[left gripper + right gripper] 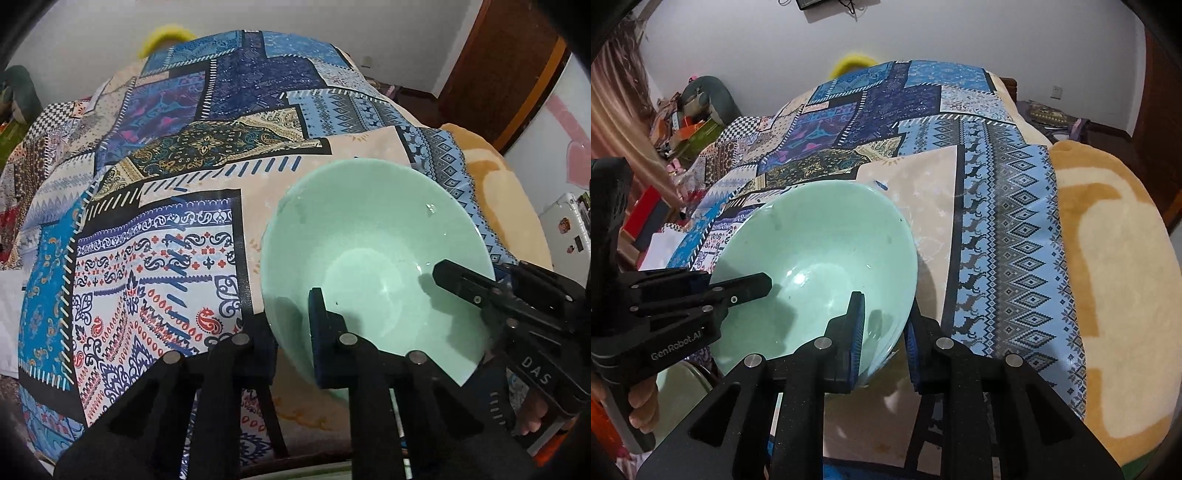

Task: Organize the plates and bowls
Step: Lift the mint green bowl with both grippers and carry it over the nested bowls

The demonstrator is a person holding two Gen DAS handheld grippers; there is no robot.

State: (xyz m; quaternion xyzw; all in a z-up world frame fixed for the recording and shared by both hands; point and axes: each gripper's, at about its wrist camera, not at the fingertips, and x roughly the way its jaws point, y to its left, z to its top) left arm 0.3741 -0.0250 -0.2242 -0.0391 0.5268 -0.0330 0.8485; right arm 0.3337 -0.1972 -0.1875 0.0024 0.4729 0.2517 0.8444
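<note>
A mint-green bowl (369, 229) (820, 236) is held tilted over the near edge of a bed. In the left wrist view my left gripper (288, 310) straddles its left rim, with the blue pad inside and the other finger outside, shut on the wall. My right gripper (443, 273) reaches in from the right, one finger inside the bowl. In the right wrist view my right gripper (884, 314) clamps the bowl's right rim the same way. My left gripper (753, 286) holds the opposite side, its outer finger hidden behind the bowl. A hand grips each handle.
A patchwork bedspread (159, 258) (1004, 240) covers the bed. An orange-and-cream blanket (1108, 277) lies along its right side. A pale green round object (683, 380) sits low beside the bed. Boxes and clutter (690, 129) fill the far left floor.
</note>
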